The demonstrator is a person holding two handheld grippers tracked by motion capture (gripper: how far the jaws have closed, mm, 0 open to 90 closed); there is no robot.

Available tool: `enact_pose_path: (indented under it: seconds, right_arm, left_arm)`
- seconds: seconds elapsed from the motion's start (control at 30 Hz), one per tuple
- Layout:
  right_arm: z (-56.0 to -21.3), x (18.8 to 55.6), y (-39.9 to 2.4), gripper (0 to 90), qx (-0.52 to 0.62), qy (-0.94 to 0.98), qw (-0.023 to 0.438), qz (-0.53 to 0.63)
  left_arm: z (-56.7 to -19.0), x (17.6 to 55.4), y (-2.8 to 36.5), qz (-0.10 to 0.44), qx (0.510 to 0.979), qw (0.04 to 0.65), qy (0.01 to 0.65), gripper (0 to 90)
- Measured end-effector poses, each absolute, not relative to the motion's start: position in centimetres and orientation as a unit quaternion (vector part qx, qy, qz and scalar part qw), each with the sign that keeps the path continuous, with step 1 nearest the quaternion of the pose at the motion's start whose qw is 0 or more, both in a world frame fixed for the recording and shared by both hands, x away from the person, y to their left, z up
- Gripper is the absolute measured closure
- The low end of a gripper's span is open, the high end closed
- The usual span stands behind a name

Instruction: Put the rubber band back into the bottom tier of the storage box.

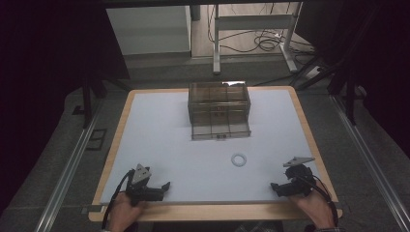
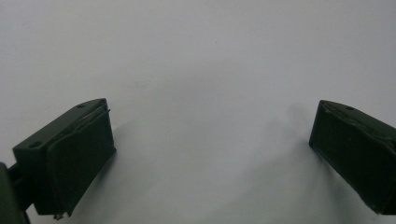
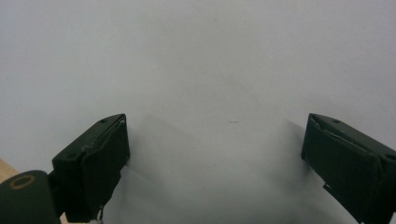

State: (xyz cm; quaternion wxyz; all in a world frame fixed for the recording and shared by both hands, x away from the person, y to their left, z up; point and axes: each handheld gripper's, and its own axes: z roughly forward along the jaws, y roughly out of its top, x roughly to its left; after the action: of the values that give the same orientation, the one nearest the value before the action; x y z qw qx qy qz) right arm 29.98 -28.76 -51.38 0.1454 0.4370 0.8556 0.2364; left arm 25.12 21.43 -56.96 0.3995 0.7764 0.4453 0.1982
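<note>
White sheeting covered the wooden-edged table [image 1: 208, 145], with a smoky transparent plastic drawer box [image 1: 218, 104] standing at the far middle, its bottom drawer [image 1: 221, 130] pulled out toward the person, likely ready to receive something. Between box and right hand lay a small white ring [image 1: 239, 159], flat on the sheet and apart from both tools. Left gripper [image 1: 163, 187] and right gripper [image 1: 276, 186] rested near the front edge, jaws spread wide and empty, seemingly parked before reaching.
</note>
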Motion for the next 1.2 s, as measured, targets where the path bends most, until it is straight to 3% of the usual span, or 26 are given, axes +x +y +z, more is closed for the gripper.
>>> enact_pose_path:
  seconds: [0.4,1.2]
  right_arm:
    - [-50.3,30.1,-28.4,22.5,0.444,0.853,0.133,0.240]
    - [-49.1,32.7,-27.0,34.7,0.443,0.857,0.090,0.248]
  left_arm:
    - [-57.0,25.1,21.4,0.198,0.777,0.399,0.445,0.0]
    - [-57.0,25.1,21.4,0.198,0.775,0.401,0.446,0.0]
